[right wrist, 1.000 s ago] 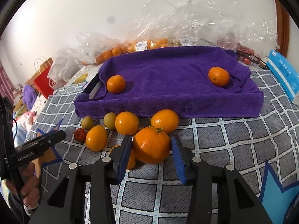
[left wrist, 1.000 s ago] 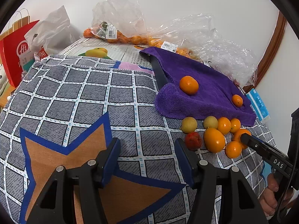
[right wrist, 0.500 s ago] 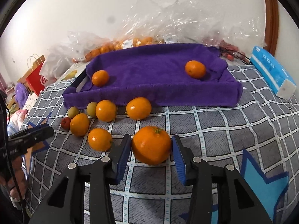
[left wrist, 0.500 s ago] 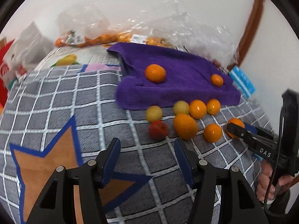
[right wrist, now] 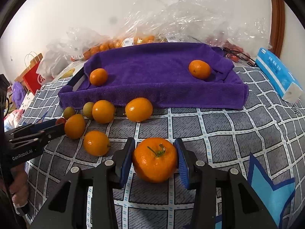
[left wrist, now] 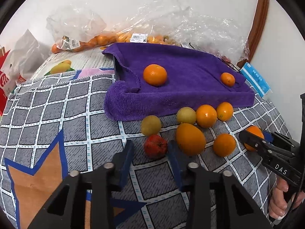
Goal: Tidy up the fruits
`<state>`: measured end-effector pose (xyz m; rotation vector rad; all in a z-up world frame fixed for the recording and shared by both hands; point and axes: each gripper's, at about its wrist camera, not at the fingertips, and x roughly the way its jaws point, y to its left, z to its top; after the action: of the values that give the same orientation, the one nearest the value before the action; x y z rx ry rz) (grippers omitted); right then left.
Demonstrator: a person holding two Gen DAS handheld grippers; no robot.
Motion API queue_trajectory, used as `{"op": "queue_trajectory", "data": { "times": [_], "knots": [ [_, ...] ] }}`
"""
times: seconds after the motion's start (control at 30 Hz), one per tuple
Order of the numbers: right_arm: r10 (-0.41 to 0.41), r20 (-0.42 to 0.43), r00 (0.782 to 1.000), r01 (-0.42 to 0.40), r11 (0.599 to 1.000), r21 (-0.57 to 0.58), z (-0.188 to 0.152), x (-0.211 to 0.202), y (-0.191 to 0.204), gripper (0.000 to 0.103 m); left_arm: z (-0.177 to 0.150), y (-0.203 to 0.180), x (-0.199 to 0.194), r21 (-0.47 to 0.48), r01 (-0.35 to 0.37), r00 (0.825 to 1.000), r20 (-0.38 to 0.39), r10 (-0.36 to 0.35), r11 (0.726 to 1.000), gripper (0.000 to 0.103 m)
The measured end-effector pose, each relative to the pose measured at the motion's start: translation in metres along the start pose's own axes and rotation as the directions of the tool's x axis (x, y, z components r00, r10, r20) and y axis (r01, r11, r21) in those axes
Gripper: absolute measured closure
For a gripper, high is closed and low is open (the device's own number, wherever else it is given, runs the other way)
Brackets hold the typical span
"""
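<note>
1. Right tongs (right wrist: 155,159) clenched on large stemmed orange (right wrist: 154,159), off the purple towel (right wrist: 162,72).
2. Left tongs (left wrist: 150,148) closing; red fruit (left wrist: 155,148) just beyond tips, near right finger, not gripped.
3. Two oranges resting on towel.

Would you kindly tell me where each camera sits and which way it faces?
Left wrist: on the left gripper, angled down at a small red fruit; jaws closing around it.
Right wrist: on the right gripper, angled down, clamping a large stemmed orange.
Shared: purple towel-covered tray; each shows the other gripper.
</note>
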<state>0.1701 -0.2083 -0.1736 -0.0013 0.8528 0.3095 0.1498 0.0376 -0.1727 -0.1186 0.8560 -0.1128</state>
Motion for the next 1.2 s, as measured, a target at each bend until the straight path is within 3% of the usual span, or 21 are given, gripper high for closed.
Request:
{"op": "queue_trajectory", "data": {
  "times": [0.03, 0.47, 1.2],
  "knots": [
    [0.002, 0.002, 1.0, -0.002, 1.0, 0.001, 0.0, 0.0, 0.0, 0.061, 0.0, 0.001, 0.0, -0.006, 0.01, 1.0, 0.0, -0.01, 1.0, 0.079],
    [0.019, 0.018, 1.0, -0.019, 1.0, 0.009, -0.001, -0.003, -0.001, 0.061, -0.004, 0.024, -0.007, -0.132, 0.178, 0.983, 0.06, -0.171, 0.975, 0.079],
    [0.057, 0.101, 0.993, -0.059, 0.998, 0.022, -0.003, -0.019, -0.004, 0.061, -0.004, 0.029, -0.019, -0.15, 0.152, 0.983, 0.126, -0.134, 0.977, 0.079]
  ]
}}
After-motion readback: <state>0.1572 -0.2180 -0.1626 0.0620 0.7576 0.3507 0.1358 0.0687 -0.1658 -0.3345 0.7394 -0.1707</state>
